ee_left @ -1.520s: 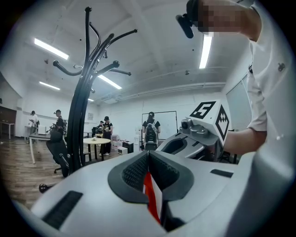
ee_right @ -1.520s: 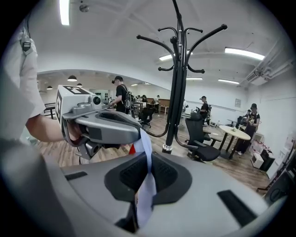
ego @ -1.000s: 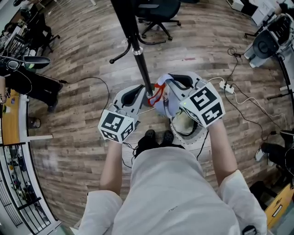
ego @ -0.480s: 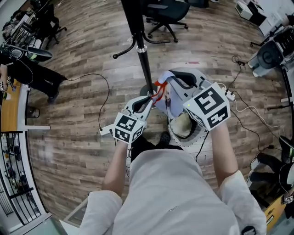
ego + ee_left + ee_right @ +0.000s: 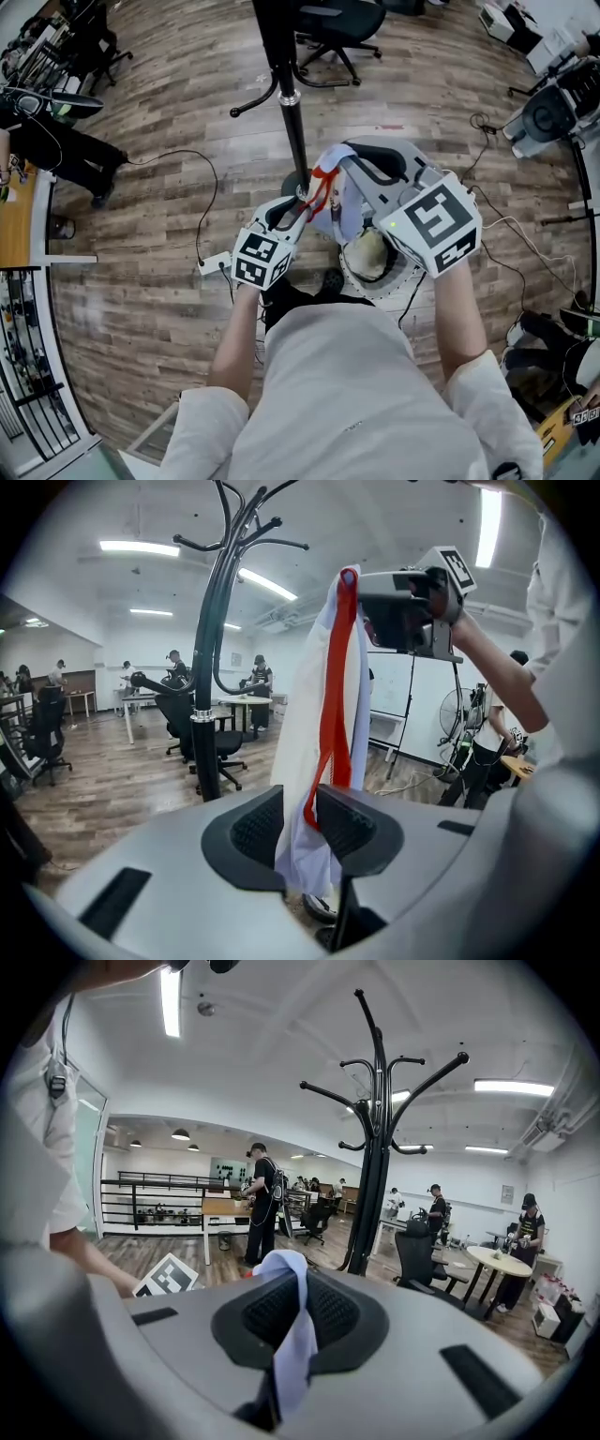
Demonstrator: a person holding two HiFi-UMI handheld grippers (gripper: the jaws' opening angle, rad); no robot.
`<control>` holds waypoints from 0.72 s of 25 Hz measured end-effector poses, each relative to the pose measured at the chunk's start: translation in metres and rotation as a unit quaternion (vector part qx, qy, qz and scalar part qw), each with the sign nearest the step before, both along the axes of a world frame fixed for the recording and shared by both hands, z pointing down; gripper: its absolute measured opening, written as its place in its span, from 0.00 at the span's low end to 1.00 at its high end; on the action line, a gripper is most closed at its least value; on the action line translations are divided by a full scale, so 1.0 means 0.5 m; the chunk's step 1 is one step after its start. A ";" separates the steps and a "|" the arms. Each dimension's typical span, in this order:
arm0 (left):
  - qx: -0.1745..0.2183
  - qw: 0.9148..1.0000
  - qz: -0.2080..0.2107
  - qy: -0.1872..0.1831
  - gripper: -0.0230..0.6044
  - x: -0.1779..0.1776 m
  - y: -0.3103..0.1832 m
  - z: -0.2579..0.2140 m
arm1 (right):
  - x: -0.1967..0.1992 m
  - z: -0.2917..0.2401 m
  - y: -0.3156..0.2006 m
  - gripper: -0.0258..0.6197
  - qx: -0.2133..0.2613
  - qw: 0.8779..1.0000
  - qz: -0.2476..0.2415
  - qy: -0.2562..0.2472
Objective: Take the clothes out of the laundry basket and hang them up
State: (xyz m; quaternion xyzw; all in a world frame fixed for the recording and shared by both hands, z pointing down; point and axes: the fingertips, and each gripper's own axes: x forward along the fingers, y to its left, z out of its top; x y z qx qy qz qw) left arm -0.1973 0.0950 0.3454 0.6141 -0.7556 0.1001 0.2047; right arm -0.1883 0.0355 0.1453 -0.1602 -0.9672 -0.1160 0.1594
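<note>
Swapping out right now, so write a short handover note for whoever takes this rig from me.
Right claw: shut on the garment at its top, held up.
Left claw: open; jaws have just been opening, garment's lower part hangs between them, ungripped.
Rack: just ahead, hooks bare.
Basket: on the floor by the feet, more cloth inside.
Done: one garment out. Left: hang it, then empty the basket.

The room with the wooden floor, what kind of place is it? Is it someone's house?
Probably a shared office or lab, not a house. It has rolling office chairs, a round table and long ceiling lights.
</note>
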 end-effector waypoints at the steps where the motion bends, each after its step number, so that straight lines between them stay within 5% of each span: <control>1: -0.002 1.000 0.004 0.000 0.23 0.002 0.001 0.004 | -0.002 -0.004 0.000 0.07 0.000 1.000 0.003 -0.003; 7: -0.007 1.000 0.009 -0.002 0.09 -0.017 0.023 0.010 | -0.017 -0.018 0.011 0.07 -0.008 1.000 0.016 -0.016; 18: 0.020 0.999 -0.010 -0.048 0.08 -0.156 0.094 -0.093 | -0.081 -0.062 -0.002 0.07 -0.034 0.996 0.073 -0.042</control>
